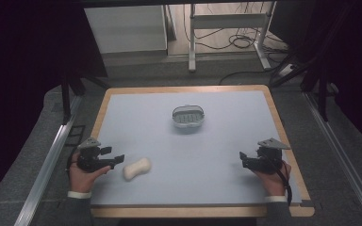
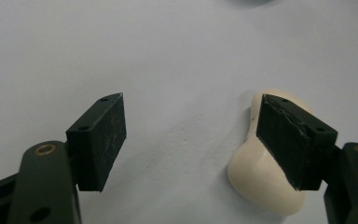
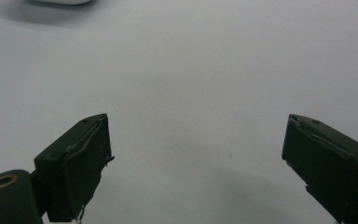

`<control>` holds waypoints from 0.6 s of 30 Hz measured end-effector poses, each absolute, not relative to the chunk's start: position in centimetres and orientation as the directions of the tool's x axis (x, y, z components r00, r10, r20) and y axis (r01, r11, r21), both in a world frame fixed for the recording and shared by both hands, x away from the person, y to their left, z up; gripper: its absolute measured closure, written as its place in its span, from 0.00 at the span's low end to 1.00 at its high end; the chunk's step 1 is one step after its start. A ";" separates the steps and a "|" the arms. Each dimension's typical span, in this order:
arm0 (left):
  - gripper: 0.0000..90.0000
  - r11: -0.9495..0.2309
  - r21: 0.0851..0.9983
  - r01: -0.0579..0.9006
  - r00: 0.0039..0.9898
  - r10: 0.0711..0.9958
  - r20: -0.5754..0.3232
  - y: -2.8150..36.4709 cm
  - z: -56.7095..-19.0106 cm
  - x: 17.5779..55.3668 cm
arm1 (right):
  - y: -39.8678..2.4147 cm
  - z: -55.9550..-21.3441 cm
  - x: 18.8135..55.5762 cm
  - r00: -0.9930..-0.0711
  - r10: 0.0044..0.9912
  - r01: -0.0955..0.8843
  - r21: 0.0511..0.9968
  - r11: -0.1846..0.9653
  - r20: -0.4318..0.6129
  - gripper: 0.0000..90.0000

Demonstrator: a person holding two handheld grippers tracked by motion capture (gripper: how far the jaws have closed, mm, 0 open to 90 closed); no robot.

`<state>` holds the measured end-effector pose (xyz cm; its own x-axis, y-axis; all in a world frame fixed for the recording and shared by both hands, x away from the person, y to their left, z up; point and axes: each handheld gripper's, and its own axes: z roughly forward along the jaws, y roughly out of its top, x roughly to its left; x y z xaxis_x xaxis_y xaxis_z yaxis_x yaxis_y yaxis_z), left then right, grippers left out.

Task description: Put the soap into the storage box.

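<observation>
Basically, the pale blue-grey tabletop with a light wooden border takes up the middle of the high view, and the risks all sit in its lower left.

The small grey oval dish with a slotted floor sits just above the frame's centre, well apart from both hands. If the work is to land the soap there, the long carry is one risk: a weak pinch could drop it on the way.

The cream-white, peanut-shaped bar of soap lies flat on the tabletop at lower left, tilted, upper end to the right. In the left gripper view it sits at lower right, partly behind the right-hand jaw, not in the gap.

The left gripper is at lower left of the high view, just left of the soap, jaws released wide, nothing between them. Closing now would likely catch bare table or nudge the bar aside, since one jaw stands over it, not beside it. The curved, probably slick surface could squirt out of flat pads if gripped off-centre; the narrow waist looks the safer spot.

The right gripper is at lower right, far from the soap, jaws released wide in the right gripper view, holding nothing. Little risk there.
</observation>
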<state>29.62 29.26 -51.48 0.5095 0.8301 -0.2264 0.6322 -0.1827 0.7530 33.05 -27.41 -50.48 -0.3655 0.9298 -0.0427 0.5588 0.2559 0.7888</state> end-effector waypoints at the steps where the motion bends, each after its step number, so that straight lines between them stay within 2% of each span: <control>1: 0.27 -0.183 0.754 0.631 0.510 0.830 -0.225 29.3 -51.4 29.6 | -27.6 -50.5 32.9 -0.369 0.928 0.555 0.789 0.264 -0.051 0.09; 18: 0.27 -0.211 0.749 0.628 0.526 0.825 -0.208 29.2 -51.4 29.9 | -27.8 -50.8 32.5 -0.378 0.925 0.545 0.797 0.260 -0.043 0.12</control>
